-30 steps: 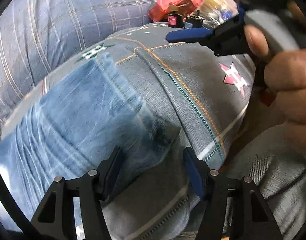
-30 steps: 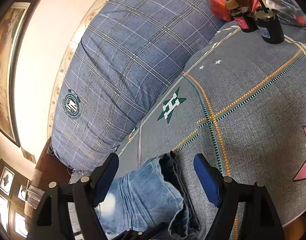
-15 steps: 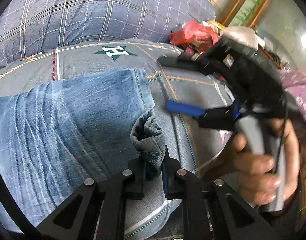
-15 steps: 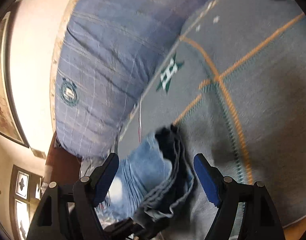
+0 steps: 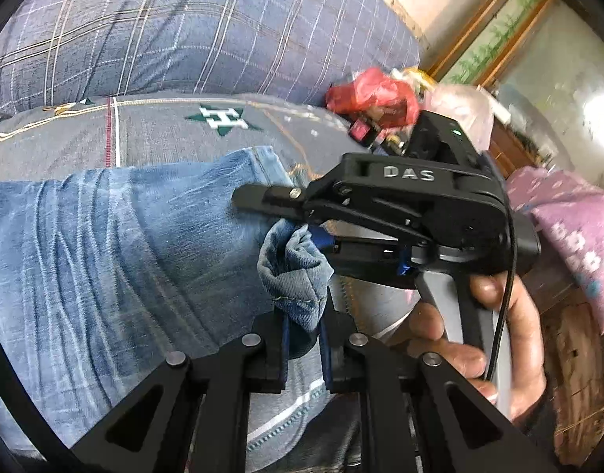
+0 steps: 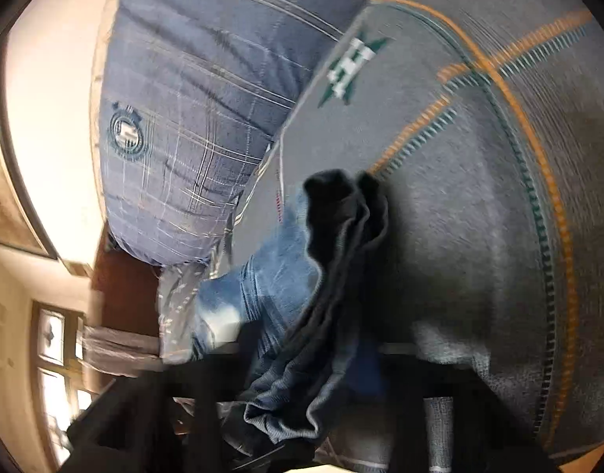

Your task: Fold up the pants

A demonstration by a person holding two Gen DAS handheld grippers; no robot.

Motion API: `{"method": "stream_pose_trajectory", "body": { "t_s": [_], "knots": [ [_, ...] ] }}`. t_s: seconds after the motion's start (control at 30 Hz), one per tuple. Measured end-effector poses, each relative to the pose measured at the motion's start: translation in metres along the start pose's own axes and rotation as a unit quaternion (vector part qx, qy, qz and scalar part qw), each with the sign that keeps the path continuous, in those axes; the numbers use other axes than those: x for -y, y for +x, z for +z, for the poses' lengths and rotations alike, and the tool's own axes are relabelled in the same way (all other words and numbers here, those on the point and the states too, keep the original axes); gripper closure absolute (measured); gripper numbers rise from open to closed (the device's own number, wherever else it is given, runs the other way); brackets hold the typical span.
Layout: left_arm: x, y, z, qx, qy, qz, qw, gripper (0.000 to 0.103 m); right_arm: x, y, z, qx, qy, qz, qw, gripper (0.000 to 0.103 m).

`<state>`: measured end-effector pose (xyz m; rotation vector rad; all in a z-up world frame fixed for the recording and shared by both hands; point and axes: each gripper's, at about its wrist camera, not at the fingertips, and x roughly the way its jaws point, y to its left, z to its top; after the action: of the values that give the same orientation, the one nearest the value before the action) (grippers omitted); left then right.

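Blue jeans (image 5: pixel 105 256) lie across the grey bedspread (image 5: pixel 164 126). My left gripper (image 5: pixel 303 319) is shut on a bunched corner of the leg hem (image 5: pixel 298 272) and holds it raised off the bed. Just beyond it, my right gripper (image 5: pixel 286 216), held by a hand (image 5: pixel 510 323), has its jaws closing on the same hem, one finger over the denim and the blue pad under it. In the blurred right wrist view the dark inside of the cuff (image 6: pixel 341 236) hangs between the fingers of the right gripper (image 6: pixel 313 362), with the leg (image 6: pixel 278 276) trailing away behind.
A big blue plaid quilt (image 5: pixel 183 27) (image 6: pixel 207 98) lines the far side of the bed. A red bag (image 5: pixel 372 94) and small bottles sit at the bed's far right. Pink cloth (image 5: pixel 569 216) lies to the right, beyond the bed edge.
The left gripper shut on the hem corner and lifted it. The right gripper dropped onto the same hem and its wide jaws narrowed around the cuff.
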<state>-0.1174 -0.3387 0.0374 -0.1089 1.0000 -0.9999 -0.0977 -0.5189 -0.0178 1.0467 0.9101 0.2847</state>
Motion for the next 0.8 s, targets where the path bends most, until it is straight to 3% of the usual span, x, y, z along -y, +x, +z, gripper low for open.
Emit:
{"method": "stream_pose_trajectory", "body": {
  "t_s": [0.17,0.33,0.47,0.57,0.63,0.7,0.77,0.8],
  "knots": [
    [-0.006,-0.052,0.002,0.061,-0.018,-0.027,0.9976,0.09,-0.059,-0.006,-0.015,0.044,-0.103,0.07,0.991,0.08],
    [-0.05,-0.117,-0.014,0.117,-0.07,-0.037,0.9899,0.09,-0.123,0.034,-0.041,0.022,-0.187,0.132,0.973,0.08],
    [-0.102,-0.15,-0.035,0.135,-0.114,-0.012,0.9842,0.09,-0.153,0.091,-0.061,-0.019,-0.219,0.12,0.968,0.08],
    [-0.151,-0.149,-0.057,0.11,-0.156,0.032,0.9811,0.087,-0.148,0.134,-0.072,-0.055,-0.212,0.073,0.973,0.068],
    [-0.184,-0.142,-0.071,0.083,-0.203,0.055,0.974,0.074,-0.139,0.151,-0.078,-0.08,-0.209,0.044,0.974,0.056],
    [-0.2,-0.139,-0.076,0.075,-0.243,0.053,0.9656,0.073,-0.133,0.145,-0.08,-0.073,-0.212,0.046,0.973,0.05],
    [-0.199,-0.141,-0.077,0.082,-0.249,0.029,0.9647,0.057,-0.129,0.124,-0.075,-0.036,-0.211,0.055,0.975,0.042],
    [-0.194,-0.143,-0.076,0.086,-0.239,0.028,0.967,0.044,-0.126,0.115,-0.072,-0.018,-0.204,0.062,0.977,0.033]
  ]
}}
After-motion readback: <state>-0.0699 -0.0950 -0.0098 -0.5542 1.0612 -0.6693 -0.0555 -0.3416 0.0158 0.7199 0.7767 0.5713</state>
